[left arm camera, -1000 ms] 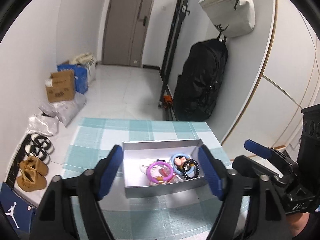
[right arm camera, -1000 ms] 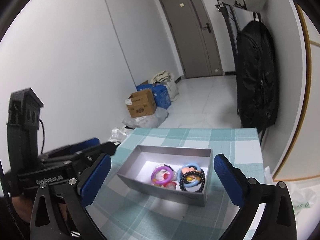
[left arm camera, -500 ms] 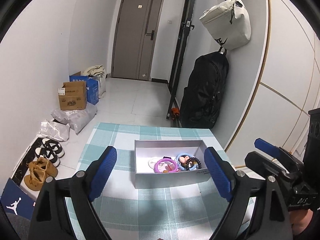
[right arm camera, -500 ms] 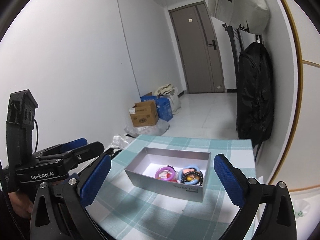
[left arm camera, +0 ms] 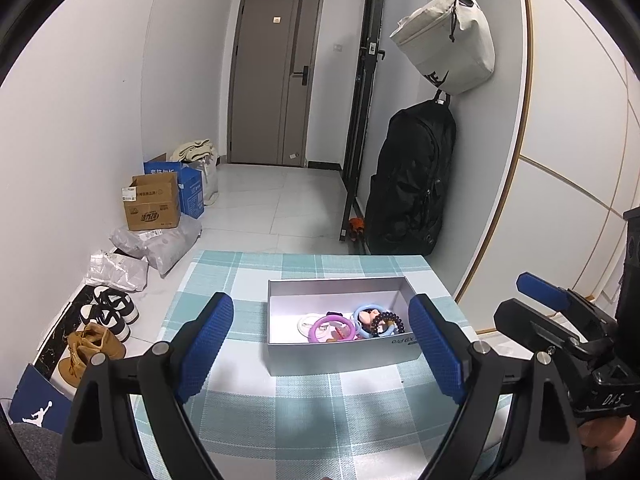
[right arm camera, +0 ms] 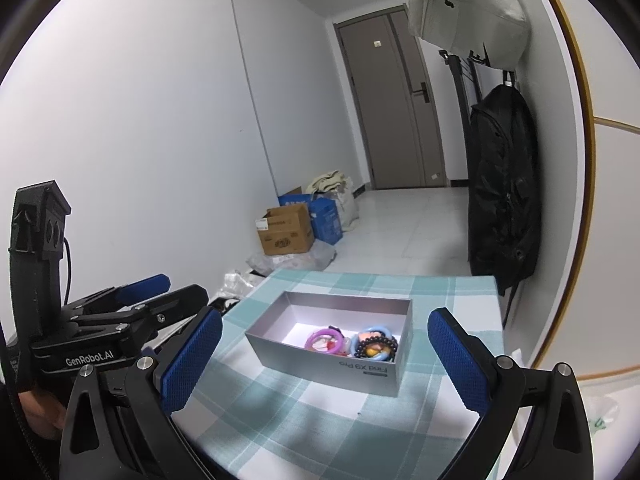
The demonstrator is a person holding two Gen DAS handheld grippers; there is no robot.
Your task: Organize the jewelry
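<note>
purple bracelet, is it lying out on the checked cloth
No, the purple bracelet lies inside the grey box, next to the other bracelets.

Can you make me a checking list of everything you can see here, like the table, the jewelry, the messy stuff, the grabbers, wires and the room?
Surface: table with a green checked cloth.
Job's things: open grey box holding a purple bangle, a blue bangle and dark beads, all at its right end.
Clutter: nothing seen on the cloth.
Grippers: left gripper open, empty; right gripper open, empty.
Cables: a black wire behind the left gripper.
Surroundings: cardboard box, shoes, black backpack, pale bag, door.
</note>
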